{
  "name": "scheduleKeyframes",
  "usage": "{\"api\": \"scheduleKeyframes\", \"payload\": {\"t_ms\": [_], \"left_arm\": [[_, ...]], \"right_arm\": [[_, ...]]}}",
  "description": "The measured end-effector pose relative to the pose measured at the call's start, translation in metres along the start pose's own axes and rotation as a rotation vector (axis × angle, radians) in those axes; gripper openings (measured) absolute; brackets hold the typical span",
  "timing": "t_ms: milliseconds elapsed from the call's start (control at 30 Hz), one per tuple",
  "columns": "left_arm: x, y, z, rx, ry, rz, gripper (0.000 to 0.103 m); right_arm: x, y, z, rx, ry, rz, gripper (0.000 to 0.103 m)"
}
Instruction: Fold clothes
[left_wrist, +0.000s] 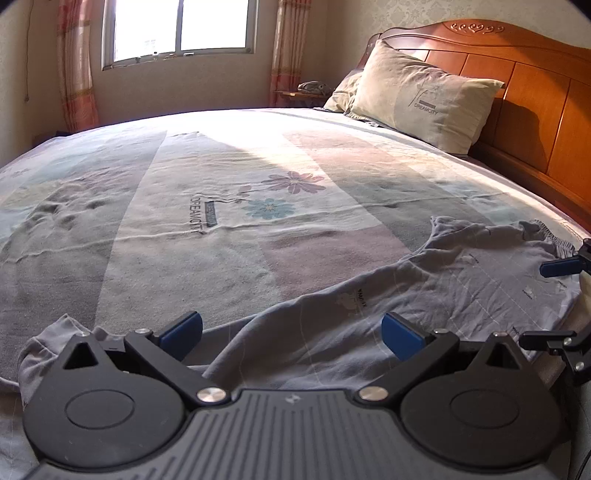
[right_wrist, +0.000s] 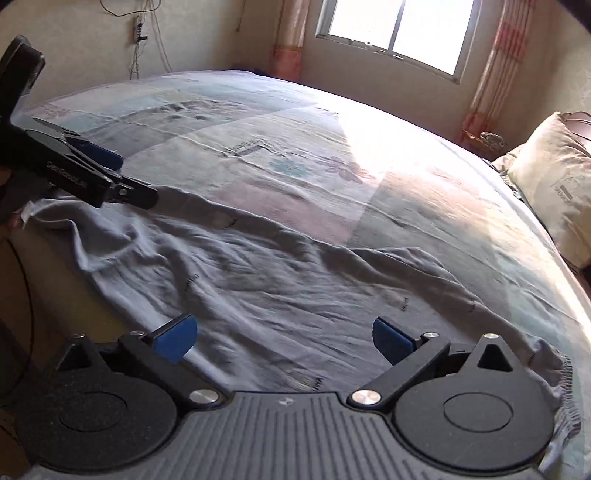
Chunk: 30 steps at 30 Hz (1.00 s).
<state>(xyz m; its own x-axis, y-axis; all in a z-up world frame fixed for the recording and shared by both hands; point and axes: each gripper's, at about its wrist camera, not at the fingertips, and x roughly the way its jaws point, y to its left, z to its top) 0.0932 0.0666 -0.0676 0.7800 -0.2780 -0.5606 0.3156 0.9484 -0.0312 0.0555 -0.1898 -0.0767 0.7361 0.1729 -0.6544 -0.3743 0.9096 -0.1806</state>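
A grey pair of trousers (left_wrist: 424, 295) with small printed marks lies spread along the near edge of the bed, wrinkled, its elastic waistband (left_wrist: 546, 236) at the right. My left gripper (left_wrist: 291, 332) is open just above the leg part, blue pads wide apart, nothing between them. In the right wrist view the same trousers (right_wrist: 266, 280) fill the foreground. My right gripper (right_wrist: 282, 338) hangs open over the waist end, with the waistband (right_wrist: 561, 373) beside its right finger. The left gripper (right_wrist: 99, 155) shows at the far left of that view; the right gripper's fingertips (left_wrist: 561, 267) show at the right edge of the left view.
The bed sheet (left_wrist: 229, 206) has pastel panels and flower prints. Two pillows (left_wrist: 424, 96) lean on the wooden headboard (left_wrist: 535, 92) at the right. A window (left_wrist: 177, 29) with curtains is behind the bed. A nightstand (left_wrist: 299, 94) stands in the far corner.
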Motion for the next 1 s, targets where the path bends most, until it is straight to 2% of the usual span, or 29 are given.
{"api": "scheduleKeyframes", "payload": {"t_ms": [67, 133, 233, 333, 433, 667, 800, 867, 900, 1000], "left_arm": [[-0.001, -0.015, 0.000, 0.041, -0.017, -0.069, 0.102], [0.003, -0.031, 0.001, 0.067, -0.012, -0.144, 0.102], [0.017, -0.056, 0.004, 0.077, 0.035, -0.234, 0.102], [0.031, -0.077, 0.004, 0.090, 0.100, -0.262, 0.102], [0.047, -0.076, -0.003, 0.019, 0.227, -0.277, 0.102], [0.019, -0.050, -0.029, -0.078, 0.192, -0.243, 0.102], [0.006, -0.052, -0.022, -0.116, 0.227, -0.154, 0.102], [0.003, -0.059, -0.012, -0.131, 0.204, -0.145, 0.102], [0.002, -0.063, -0.007, -0.138, 0.197, -0.148, 0.102], [0.012, -0.077, -0.002, -0.152, 0.208, -0.221, 0.102]], "right_arm": [[0.002, -0.029, -0.012, 0.081, -0.003, -0.064, 0.103], [0.009, -0.051, -0.022, 0.161, -0.007, -0.092, 0.103], [0.025, -0.071, -0.036, 0.273, 0.014, -0.047, 0.103], [0.033, -0.072, -0.050, 0.296, 0.001, -0.016, 0.103], [0.032, -0.073, -0.051, 0.288, -0.011, 0.001, 0.103], [0.030, -0.073, -0.051, 0.279, -0.014, 0.014, 0.103], [0.029, -0.074, -0.052, 0.279, -0.015, 0.020, 0.103], [0.029, -0.074, -0.052, 0.279, -0.016, 0.021, 0.103], [0.029, -0.074, -0.052, 0.280, -0.017, 0.021, 0.103], [0.029, -0.074, -0.052, 0.282, -0.018, 0.022, 0.103]]}}
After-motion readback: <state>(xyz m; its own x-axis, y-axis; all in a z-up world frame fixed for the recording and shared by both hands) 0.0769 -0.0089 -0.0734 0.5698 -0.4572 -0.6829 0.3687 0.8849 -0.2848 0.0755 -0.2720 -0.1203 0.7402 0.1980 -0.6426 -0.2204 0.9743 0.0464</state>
